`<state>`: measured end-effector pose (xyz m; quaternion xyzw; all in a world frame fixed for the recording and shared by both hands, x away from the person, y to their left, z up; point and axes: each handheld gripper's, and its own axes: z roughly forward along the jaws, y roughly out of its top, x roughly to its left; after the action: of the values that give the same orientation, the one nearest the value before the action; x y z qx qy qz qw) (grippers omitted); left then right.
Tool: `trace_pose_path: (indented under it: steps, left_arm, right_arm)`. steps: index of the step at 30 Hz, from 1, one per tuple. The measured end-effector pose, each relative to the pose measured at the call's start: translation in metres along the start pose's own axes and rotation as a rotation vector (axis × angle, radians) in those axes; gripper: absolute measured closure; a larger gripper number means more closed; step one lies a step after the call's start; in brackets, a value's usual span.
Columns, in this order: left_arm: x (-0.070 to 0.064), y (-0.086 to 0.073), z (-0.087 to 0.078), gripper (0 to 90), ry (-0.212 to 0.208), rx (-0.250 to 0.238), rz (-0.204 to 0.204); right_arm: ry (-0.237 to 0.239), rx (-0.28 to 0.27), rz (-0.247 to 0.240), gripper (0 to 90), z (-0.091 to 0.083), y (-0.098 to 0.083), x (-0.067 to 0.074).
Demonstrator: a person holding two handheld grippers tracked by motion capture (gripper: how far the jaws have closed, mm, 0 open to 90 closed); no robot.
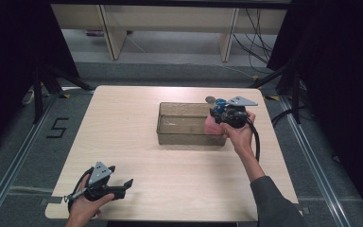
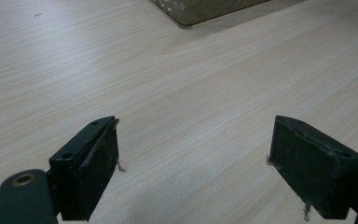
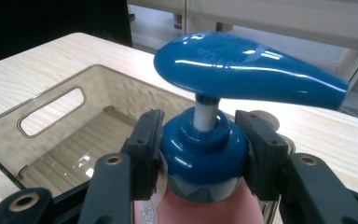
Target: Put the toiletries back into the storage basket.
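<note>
The right gripper (image 3: 200, 140) clamps the glossy blue collar of a pink pump bottle (image 3: 205, 158), its rounded, teardrop-shaped pump head (image 3: 247, 70) rising just above the jaws. Below the gripper sits a clear smoky plastic bin (image 1: 184, 124), handle slot visible in the right gripper view. The high view shows the left gripper (image 1: 118, 187), jaws wide and empty, over the pale wood-grain table (image 2: 191, 93), well apart.

Even overhead light, dark surroundings, soft low-resolution frames, white glare on the blue pump head (image 3: 242, 70)
</note>
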<state>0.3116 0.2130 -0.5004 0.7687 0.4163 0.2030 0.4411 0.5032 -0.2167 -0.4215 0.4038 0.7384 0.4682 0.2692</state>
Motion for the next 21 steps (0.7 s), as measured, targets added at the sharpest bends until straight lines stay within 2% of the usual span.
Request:
trace_pose_path:
  steps: [1, 3, 6, 7, 9, 10, 11, 12, 13, 14, 15, 19, 20, 21]
  left_arm:
    - [0.0, 0.0, 0.0, 15.1, 0.002, 0.002, 0.002]
    - [-0.001, -0.001, 0.0, 15.2, 0.001, -0.001, -0.005]
    - [0.0, 0.0, 0.0, 15.2, 0.003, 0.001, 0.002]
    - [0.0, 0.0, 0.0, 15.2, 0.002, 0.002, 0.0]
    - [0.0, 0.0, 0.0, 15.2, 0.002, 0.001, -0.004]
    - [0.0, 0.0, 0.0, 15.2, 0.003, -0.003, -0.005]
    - [0.0, 0.0, 0.0, 15.2, 0.003, -0.003, -0.002]
    - [0.0, 0.0, 0.0, 15.2, 0.003, 0.001, 0.001]
    - [-0.001, 0.0, 0.0, 15.2, 0.003, 0.001, -0.002]
    - [-0.001, -0.001, 0.0, 15.2, 0.0, -0.002, -0.005]
    - [0.0, 0.0, 0.0, 15.1, 0.002, 0.001, -0.003]
    - [-0.001, -0.001, 0.0, 15.2, 0.003, -0.001, -0.005]
    - [0.0, 0.0, 0.0, 15.2, 0.003, 0.002, -0.003]
    - [0.0, 0.0, 0.0, 15.2, 0.004, 0.001, 0.0]
  right_arm:
    - [0.018, 0.02, 0.034, 53.7, -0.001, -0.001, 0.002]
    - [0.027, 0.018, 0.025, 53.6, 0.0, -0.002, 0.002]
    - [0.014, 0.02, 0.022, 53.7, 0.0, -0.005, 0.001]
    - [0.018, 0.029, 0.043, 53.7, 0.0, -0.007, 0.003]
    - [0.02, 0.044, 0.046, 53.6, -0.001, -0.008, 0.004]
    - [0.023, 0.025, 0.008, 53.7, 0.001, -0.009, 0.001]
    - [0.006, 0.018, 0.005, 53.6, 0.001, -0.009, 0.001]
    - [0.02, 0.023, 0.027, 53.7, 0.001, -0.011, 0.002]
    - [0.015, 0.039, 0.042, 53.6, -0.001, -0.011, 0.004]
    - [0.015, 0.039, 0.042, 53.6, -0.001, -0.011, 0.004]
    - [0.011, 0.024, 0.006, 53.6, 0.001, -0.013, 0.002]
    - [0.025, 0.036, 0.005, 53.6, 0.001, -0.014, 0.002]
    - [0.013, 0.029, 0.018, 53.6, 0.002, -0.015, 0.004]
    - [0.022, 0.038, 0.021, 53.6, 0.001, -0.015, 0.005]
